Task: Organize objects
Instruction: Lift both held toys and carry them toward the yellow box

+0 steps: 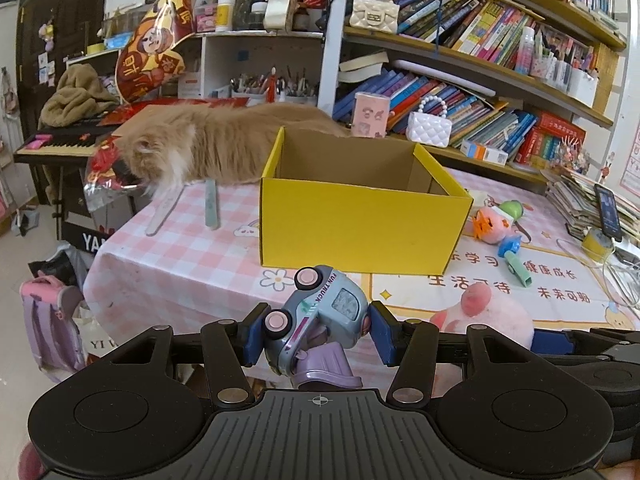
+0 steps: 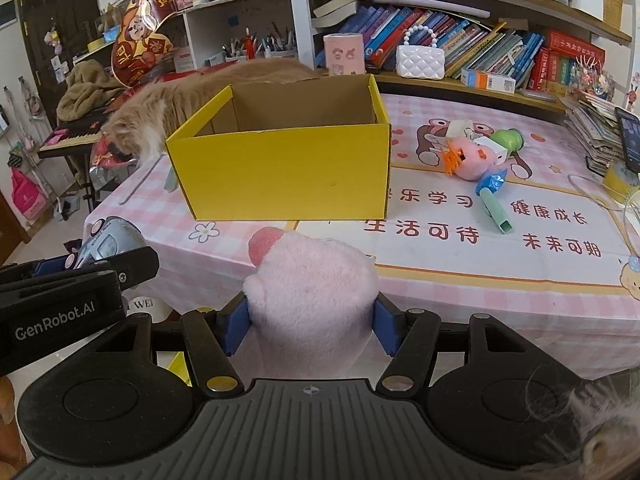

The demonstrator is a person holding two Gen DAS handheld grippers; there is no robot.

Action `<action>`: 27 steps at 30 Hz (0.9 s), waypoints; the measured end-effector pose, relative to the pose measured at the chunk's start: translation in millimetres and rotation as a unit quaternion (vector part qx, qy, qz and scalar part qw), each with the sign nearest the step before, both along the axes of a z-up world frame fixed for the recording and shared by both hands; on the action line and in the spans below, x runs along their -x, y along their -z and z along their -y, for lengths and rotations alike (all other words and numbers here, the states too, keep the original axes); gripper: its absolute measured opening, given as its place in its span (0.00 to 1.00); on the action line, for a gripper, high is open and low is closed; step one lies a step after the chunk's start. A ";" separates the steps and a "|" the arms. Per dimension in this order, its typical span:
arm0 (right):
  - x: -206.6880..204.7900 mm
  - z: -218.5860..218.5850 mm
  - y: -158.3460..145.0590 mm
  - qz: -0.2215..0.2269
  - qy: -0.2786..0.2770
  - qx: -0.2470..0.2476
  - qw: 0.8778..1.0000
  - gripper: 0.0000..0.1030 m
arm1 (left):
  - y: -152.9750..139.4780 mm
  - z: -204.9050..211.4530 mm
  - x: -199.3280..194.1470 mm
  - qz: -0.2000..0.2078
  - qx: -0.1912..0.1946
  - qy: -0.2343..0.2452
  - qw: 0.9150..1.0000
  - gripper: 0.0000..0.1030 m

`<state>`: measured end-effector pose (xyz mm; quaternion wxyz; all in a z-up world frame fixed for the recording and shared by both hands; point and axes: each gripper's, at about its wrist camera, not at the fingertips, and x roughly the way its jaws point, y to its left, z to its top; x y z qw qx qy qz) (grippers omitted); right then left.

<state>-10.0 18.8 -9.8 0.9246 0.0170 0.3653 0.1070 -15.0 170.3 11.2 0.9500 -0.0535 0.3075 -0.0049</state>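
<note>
My left gripper [image 1: 316, 332] is shut on a blue-grey toy truck [image 1: 320, 312] with pink wheels, held tilted above the table's near edge. My right gripper [image 2: 312, 320] is shut on a pink plush toy [image 2: 316, 284]; the plush also shows in the left wrist view [image 1: 492, 312]. An open, empty yellow cardboard box [image 1: 360, 220] stands on the pink checked tablecloth [image 1: 180, 256] ahead of both grippers; it also shows in the right wrist view [image 2: 288, 172]. The truck and left gripper show at the left of the right wrist view [image 2: 108, 240].
An orange cat [image 1: 208, 144] lies behind the box at the table's left edge. Small toys [image 2: 480, 156] and a green whistle-like toy [image 2: 496, 208] lie right of the box. A phone on a stand [image 2: 628, 140], stacked books and bookshelves stand at the right and back.
</note>
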 end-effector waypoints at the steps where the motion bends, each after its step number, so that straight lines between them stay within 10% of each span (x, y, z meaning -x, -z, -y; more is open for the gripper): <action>1: -0.2 -0.3 0.0 0.000 0.001 0.000 1.000 0.58 | 0.1 -0.5 -0.4 0.000 0.000 0.000 1.000 0.50; 27: -45.6 -4.0 -16.3 0.012 -0.007 -0.015 1.000 0.58 | -24.0 -3.2 -41.1 0.023 0.003 0.013 1.000 0.50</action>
